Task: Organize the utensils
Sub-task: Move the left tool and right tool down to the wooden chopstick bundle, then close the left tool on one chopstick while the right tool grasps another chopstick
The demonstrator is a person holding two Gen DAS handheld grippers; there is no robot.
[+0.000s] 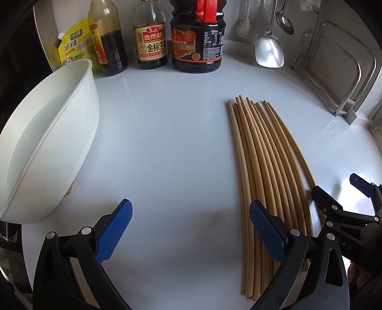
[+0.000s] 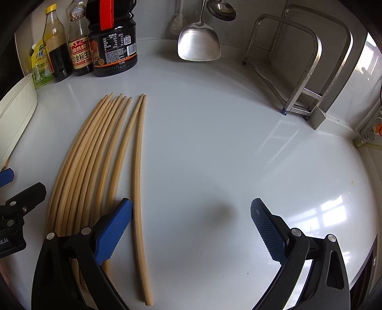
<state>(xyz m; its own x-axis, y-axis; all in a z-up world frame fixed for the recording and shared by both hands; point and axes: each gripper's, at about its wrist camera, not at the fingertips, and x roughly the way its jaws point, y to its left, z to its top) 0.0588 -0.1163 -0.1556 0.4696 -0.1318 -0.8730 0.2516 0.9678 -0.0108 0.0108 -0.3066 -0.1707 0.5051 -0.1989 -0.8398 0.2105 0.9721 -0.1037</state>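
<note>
Several wooden chopsticks (image 1: 260,167) lie side by side on the white counter, tips pointing away; they also show in the right wrist view (image 2: 95,152). My left gripper (image 1: 191,229) is open and empty, low over the counter, its right finger (image 1: 267,233) over the near ends of the chopsticks. My right gripper (image 2: 191,229) is open and empty, just right of the bundle, its left finger (image 2: 114,231) over the rightmost sticks. The right gripper also shows in the left wrist view (image 1: 336,193). A white bowl (image 1: 47,143) stands at the left.
Sauce bottles (image 1: 150,40) and a yellow pouch (image 1: 71,45) line the back wall. A metal spatula (image 1: 269,50) and ladle (image 1: 284,21) hang at the back. A steel rack (image 2: 298,62) stands at the back right. The counter edge is at the right (image 2: 367,238).
</note>
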